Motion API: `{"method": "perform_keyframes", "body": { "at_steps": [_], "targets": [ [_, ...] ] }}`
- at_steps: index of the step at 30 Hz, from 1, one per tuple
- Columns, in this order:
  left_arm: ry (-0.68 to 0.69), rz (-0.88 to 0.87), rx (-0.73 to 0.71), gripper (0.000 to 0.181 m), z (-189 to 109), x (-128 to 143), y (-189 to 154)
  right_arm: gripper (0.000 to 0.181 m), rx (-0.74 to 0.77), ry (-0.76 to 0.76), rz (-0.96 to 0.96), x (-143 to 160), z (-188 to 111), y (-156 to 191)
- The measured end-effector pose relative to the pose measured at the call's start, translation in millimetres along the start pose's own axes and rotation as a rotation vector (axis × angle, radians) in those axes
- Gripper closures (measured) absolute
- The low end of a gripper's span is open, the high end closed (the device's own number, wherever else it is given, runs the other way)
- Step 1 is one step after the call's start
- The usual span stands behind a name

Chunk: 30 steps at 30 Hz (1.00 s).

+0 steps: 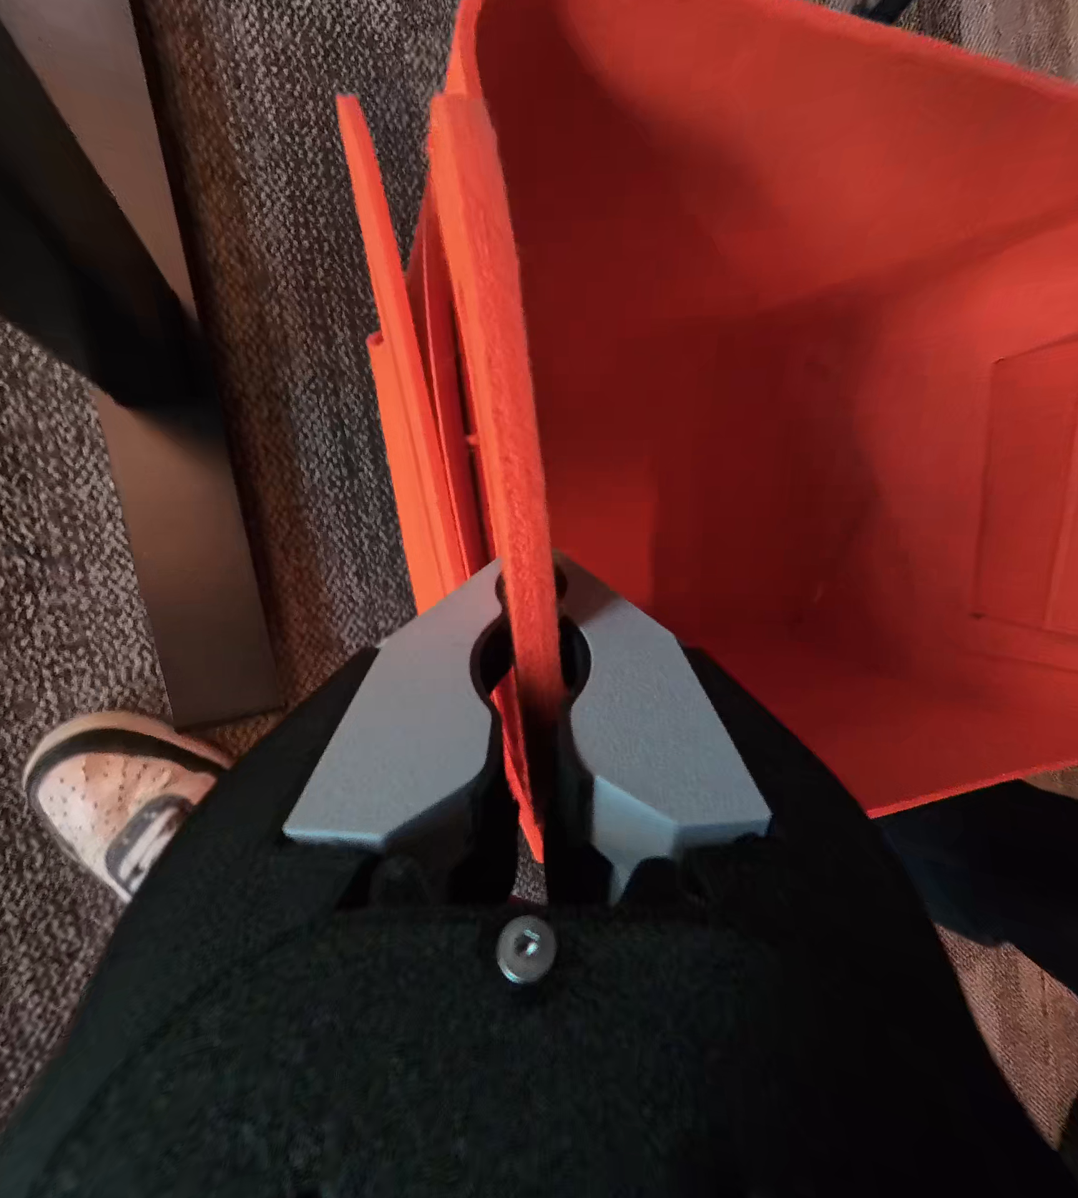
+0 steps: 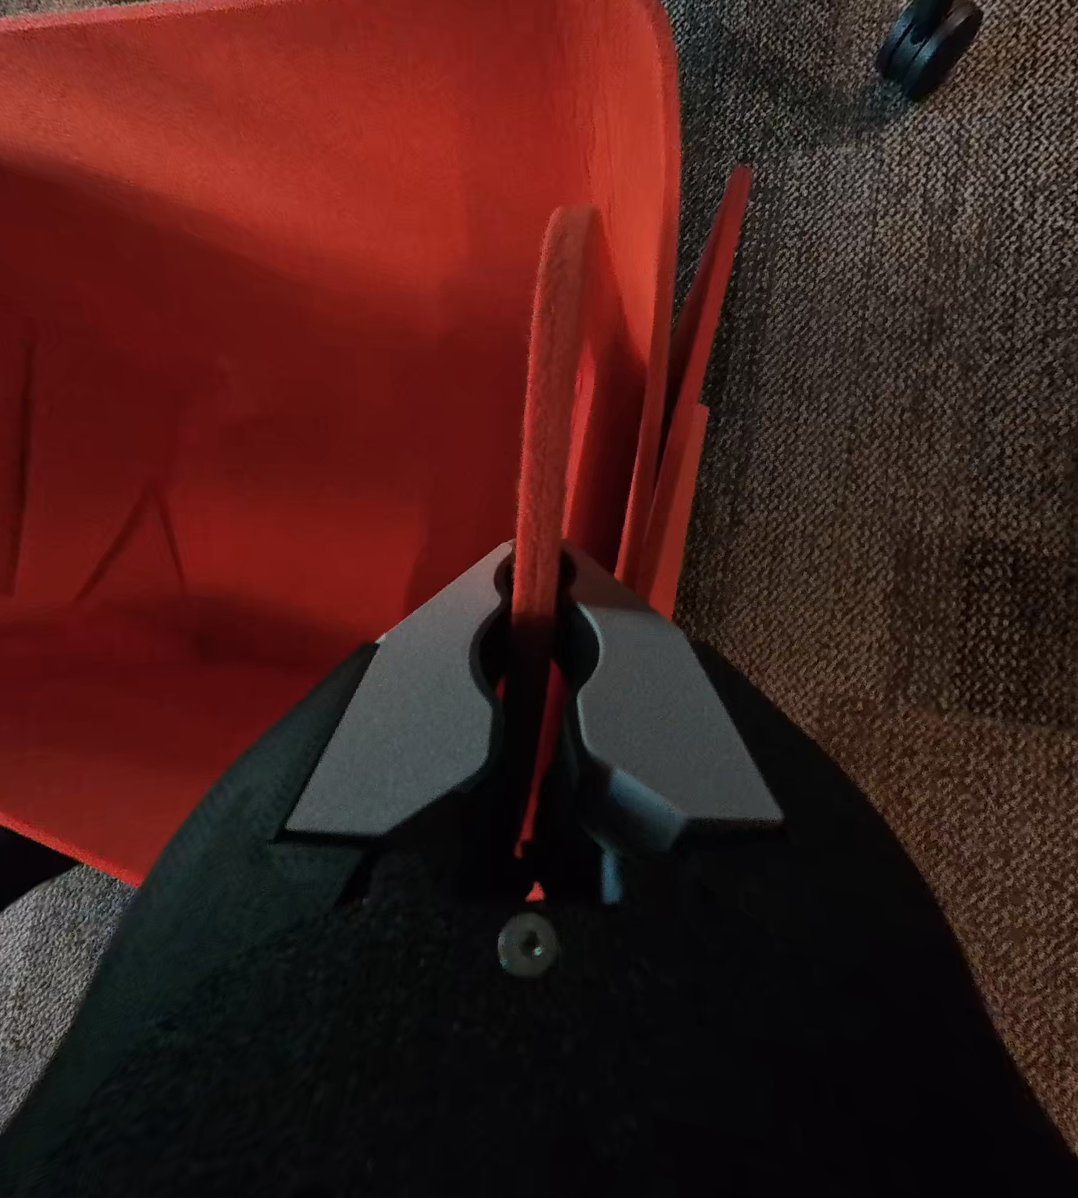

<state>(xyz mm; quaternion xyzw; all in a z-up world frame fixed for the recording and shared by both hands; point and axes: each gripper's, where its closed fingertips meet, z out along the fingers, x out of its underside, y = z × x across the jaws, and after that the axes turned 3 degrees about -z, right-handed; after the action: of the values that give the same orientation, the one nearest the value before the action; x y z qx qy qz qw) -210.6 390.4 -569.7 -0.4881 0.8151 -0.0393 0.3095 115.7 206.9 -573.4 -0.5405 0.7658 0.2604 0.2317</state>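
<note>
An orange felt bag (image 1: 782,324) hangs open above a brown carpet, its inside showing a sewn pocket (image 1: 1061,486). My left gripper (image 1: 533,583) is shut on the bag's left handle (image 1: 497,389), a felt strip pinched between the grey fingers (image 1: 419,713). My right gripper (image 2: 539,564) is shut on the bag's right handle (image 2: 552,389), a felt loop running up from between its fingers (image 2: 653,719). The bag's inside (image 2: 264,324) fills the left of the right wrist view. Outer felt flaps (image 2: 698,389) show beside the bag's wall.
Speckled brown carpet (image 1: 302,259) lies under everything. A brown box or furniture piece (image 1: 179,518) stands at the left, with a person's shoe (image 1: 108,797) in front of it. A black caster wheel (image 2: 925,39) sits at the far right on the carpet (image 2: 944,454). The grippers' ends are close to 40 cm from one another.
</note>
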Motion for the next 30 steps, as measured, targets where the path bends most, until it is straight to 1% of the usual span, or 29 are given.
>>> {"method": "perform_keyframes", "body": {
  "at_steps": [5,8,10,12,15,17,19,22,24,26,28,30],
  "targets": [
    [0.032,0.031,-0.023,0.178,31.5,-35.5,6.0,0.177,-0.006,0.027,-0.009,-28.6,32.3,-13.0],
    [0.055,0.044,-0.038,0.178,45.8,-48.5,9.0,0.176,-0.017,0.052,0.01,-41.0,47.6,-18.0],
    [0.083,0.052,-0.043,0.178,53.7,-54.0,10.5,0.176,-0.021,0.083,0.005,-44.2,56.9,-19.6],
    [0.115,0.059,-0.057,0.178,61.0,-56.7,13.0,0.176,-0.018,0.119,-0.015,-41.3,65.9,-21.4],
    [0.16,0.06,-0.077,0.178,72.8,-55.7,20.0,0.176,-0.028,0.185,-0.025,-28.8,81.9,-24.2],
    [0.191,0.061,-0.09,0.178,81.9,-47.7,25.9,0.176,-0.045,0.234,0.007,-16.2,92.4,-23.7],
    [0.196,0.069,-0.081,0.178,89.8,-39.4,28.1,0.176,-0.077,0.211,0.006,-12.7,97.1,-17.9],
    [0.186,0.036,-0.059,0.178,90.6,-45.8,26.0,0.176,-0.072,0.198,-0.02,-17.2,97.1,-14.2],
    [0.174,0.066,-0.072,0.178,86.7,-55.1,25.3,0.176,-0.046,0.188,-0.043,-30.2,97.8,-19.2],
    [0.148,0.08,-0.077,0.178,83.7,-62.7,22.2,0.176,-0.038,0.185,-0.013,-40.4,97.7,-24.9],
    [0.103,0.075,-0.088,0.178,82.2,-70.4,20.1,0.176,-0.027,0.144,-0.006,-51.8,94.9,-29.2],
    [0.061,0.065,-0.079,0.178,82.0,-75.8,14.5,0.176,-0.015,0.122,-0.052,-62.0,96.6,-30.6]
  ]
}}
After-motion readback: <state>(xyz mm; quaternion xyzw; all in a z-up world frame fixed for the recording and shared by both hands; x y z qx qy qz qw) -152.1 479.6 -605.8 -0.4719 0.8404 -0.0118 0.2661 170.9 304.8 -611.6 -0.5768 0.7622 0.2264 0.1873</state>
